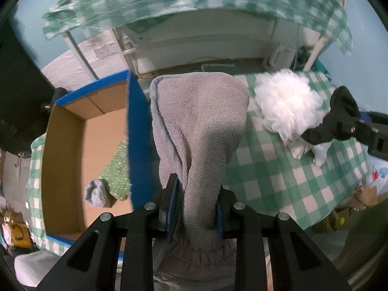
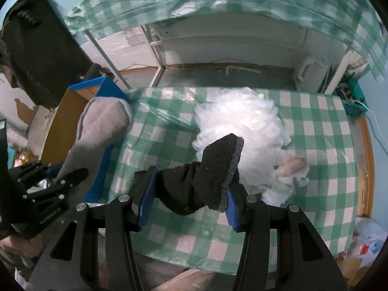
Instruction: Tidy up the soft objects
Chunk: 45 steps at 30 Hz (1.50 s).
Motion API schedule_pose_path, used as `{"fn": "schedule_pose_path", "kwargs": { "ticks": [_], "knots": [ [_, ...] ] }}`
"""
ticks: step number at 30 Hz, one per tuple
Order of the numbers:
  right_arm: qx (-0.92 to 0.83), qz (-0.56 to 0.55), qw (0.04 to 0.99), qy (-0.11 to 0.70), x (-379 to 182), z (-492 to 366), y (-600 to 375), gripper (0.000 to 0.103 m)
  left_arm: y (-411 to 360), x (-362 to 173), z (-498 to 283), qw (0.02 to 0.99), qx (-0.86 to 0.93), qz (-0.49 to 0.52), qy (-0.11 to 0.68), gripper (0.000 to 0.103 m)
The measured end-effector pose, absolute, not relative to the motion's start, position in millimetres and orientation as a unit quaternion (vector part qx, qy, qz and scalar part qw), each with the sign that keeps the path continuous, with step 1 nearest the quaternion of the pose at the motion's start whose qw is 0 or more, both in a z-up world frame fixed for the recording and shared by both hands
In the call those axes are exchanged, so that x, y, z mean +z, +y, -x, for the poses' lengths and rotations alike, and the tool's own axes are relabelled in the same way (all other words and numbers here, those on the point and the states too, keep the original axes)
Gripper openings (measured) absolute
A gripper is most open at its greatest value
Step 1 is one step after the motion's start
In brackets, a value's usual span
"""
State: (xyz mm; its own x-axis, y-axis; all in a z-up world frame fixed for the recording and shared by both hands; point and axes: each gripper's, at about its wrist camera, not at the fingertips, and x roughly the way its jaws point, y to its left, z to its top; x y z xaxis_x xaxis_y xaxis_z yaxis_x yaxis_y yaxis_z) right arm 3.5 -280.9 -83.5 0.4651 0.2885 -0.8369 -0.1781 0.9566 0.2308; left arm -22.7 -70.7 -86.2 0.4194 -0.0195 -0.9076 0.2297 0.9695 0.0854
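Note:
My left gripper (image 1: 197, 208) is shut on a grey fleece cloth (image 1: 198, 126), which stands up between the pads beside the cardboard box (image 1: 80, 150) with blue edges. It also shows in the right wrist view (image 2: 101, 131). My right gripper (image 2: 186, 201) is shut on a black sock (image 2: 208, 172), held above the checked table. It also shows in the left wrist view (image 1: 339, 118). A white fluffy toy (image 2: 242, 126) lies on the table just beyond the sock, and also shows in the left wrist view (image 1: 286, 101).
The box holds a green sparkly cloth (image 1: 116, 169) and a grey-white bundle (image 1: 95, 191). The green-checked tablecloth (image 2: 322, 169) covers the table. A second checked sheet (image 2: 218, 2) hangs above. Bags (image 2: 368, 240) sit on the floor at the right.

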Motion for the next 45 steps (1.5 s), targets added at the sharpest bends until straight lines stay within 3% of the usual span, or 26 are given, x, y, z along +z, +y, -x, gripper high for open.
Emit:
{"fn": "schedule_pose_path", "kwargs": {
  "ticks": [20,45],
  "knots": [
    [0.204,-0.027,0.854,0.479,-52,-26,-186,0.05,21,-55,17,0.865,-0.015,-0.038,0.5,0.026],
    [0.278,0.039,0.824,0.493,-62,-53,-43,0.05,127,-80,7,0.855,0.065,0.024,0.513,0.026]
  ]
}}
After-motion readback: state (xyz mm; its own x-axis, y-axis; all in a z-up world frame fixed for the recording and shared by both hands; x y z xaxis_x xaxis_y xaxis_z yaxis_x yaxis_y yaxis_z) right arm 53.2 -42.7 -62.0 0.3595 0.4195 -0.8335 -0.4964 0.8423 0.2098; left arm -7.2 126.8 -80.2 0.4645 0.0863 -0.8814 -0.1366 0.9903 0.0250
